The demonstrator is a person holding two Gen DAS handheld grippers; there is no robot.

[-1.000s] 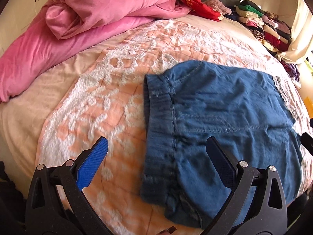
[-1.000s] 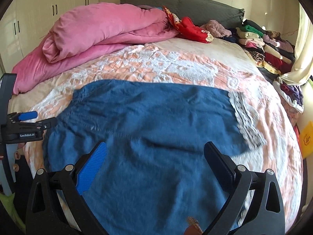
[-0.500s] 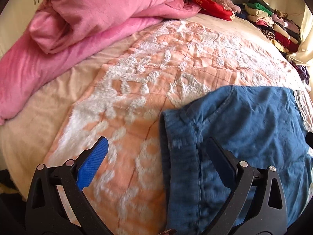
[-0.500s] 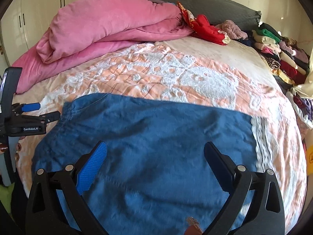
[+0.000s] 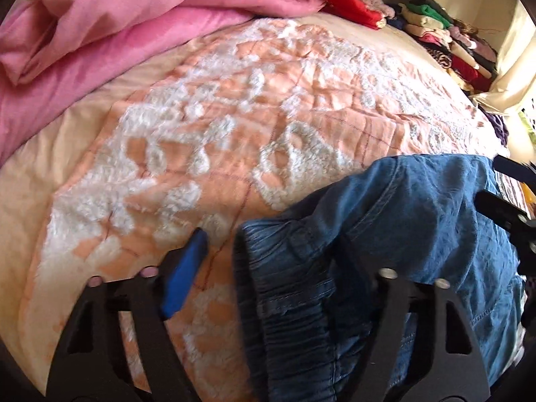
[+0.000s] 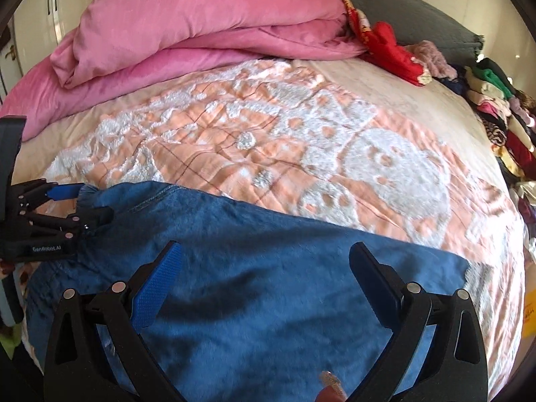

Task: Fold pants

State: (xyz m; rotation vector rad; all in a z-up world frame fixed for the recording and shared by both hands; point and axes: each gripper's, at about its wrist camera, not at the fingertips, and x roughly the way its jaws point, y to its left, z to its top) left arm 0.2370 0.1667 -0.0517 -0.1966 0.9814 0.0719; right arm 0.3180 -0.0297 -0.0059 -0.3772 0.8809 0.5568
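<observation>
The blue pants lie flat on the bed, on the near part of the peach and white blanket. They are stretched sideways across the bed, long way going from left to right. The stretchy top end points to the left, and the leg end points to the right.

The left gripper is at the top end of the pants. It is partly closed, with its fingers on each side of the bunched-up top edge, which lifts a little there. I cannot tell if it is squeezing the cloth tight.

The right gripper is wide open above the middle of the pants and holds nothing.

A big pink quilt is heaped at the far left of the bed. Folded clothes are piled along the right side
</observation>
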